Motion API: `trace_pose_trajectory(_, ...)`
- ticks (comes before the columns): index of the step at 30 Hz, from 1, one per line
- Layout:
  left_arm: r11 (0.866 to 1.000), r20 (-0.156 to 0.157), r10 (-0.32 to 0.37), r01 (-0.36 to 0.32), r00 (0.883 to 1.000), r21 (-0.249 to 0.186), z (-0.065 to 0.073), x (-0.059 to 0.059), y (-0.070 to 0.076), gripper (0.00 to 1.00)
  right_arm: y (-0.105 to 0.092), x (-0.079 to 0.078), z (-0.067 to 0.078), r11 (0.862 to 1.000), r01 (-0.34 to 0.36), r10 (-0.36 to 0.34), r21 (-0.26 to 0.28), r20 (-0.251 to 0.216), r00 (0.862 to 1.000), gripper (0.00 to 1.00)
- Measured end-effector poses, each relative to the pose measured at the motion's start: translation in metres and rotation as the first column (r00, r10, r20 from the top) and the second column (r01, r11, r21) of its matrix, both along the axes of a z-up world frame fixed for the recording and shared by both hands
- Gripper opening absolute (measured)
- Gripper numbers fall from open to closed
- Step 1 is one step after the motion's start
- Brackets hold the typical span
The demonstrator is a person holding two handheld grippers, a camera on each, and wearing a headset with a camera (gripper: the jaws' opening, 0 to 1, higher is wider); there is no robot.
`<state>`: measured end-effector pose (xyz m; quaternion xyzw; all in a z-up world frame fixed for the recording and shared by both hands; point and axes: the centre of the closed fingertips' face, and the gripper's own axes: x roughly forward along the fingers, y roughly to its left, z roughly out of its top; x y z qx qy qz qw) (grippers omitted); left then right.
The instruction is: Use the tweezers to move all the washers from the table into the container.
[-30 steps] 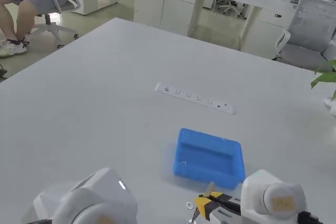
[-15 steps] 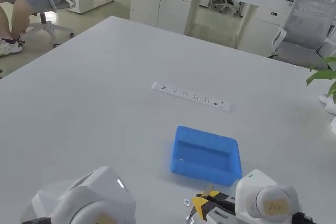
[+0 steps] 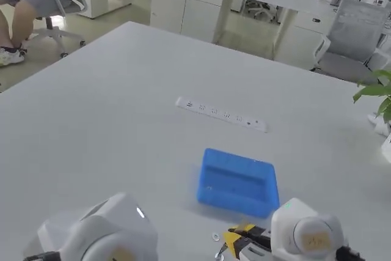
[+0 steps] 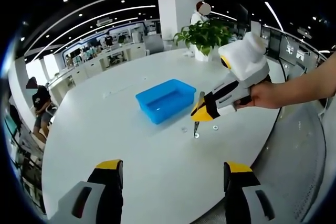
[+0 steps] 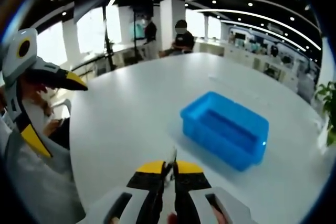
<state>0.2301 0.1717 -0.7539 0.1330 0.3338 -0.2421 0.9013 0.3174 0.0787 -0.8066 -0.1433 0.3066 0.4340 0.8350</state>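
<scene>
The blue container (image 3: 237,183) sits open-topped on the white table (image 3: 122,108), just beyond my right gripper (image 3: 233,238). That gripper is shut on the tweezers (image 3: 220,250), whose tips point down at the table. In the left gripper view the tweezers (image 4: 196,126) hover over three small washers (image 4: 196,135) lying in front of the container (image 4: 165,98). One washer (image 3: 215,235) lies beside the tweezer tips. My left gripper (image 4: 170,174) is held open and empty, well short of the washers. In the right gripper view the yellow jaws (image 5: 169,170) pinch the tweezers, container (image 5: 226,129) ahead.
A white power strip (image 3: 221,113) lies across the table beyond the container. A potted plant (image 3: 376,93) stands at the right edge. A person sits on a chair (image 3: 67,1) off the table's far left. Office desks and chairs stand behind.
The head camera has shifted a little. My right gripper with the tweezers has edged slightly left and lower in the picture. The container and washers stay put.
</scene>
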Motion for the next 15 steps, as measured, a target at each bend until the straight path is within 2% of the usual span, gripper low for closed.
trace_pose_trajectory(5,1.0,-0.001,0.005,-0.005,1.0,-0.008,-0.001,-0.0015,-0.0003,0.8,-0.005,0.0,-0.0013,1.0,0.01,-0.01,-0.004,-0.004,1.0,0.03)
trace_pose_trajectory(8,1.0,-0.003,0.001,-0.001,1.0,-0.006,-0.0018,-0.0018,-0.001,0.8,-0.0052,0.0006,-0.0011,1.0,0.025,-0.025,0.019,-0.026,0.999,0.03)
trace_pose_trajectory(15,1.0,-0.005,0.002,-0.002,1.0,-0.002,-0.0018,-0.0011,0.0004,0.8,-0.0048,-0.0003,-0.0014,1.0,0.013,-0.012,0.01,-0.025,1.0,0.03)
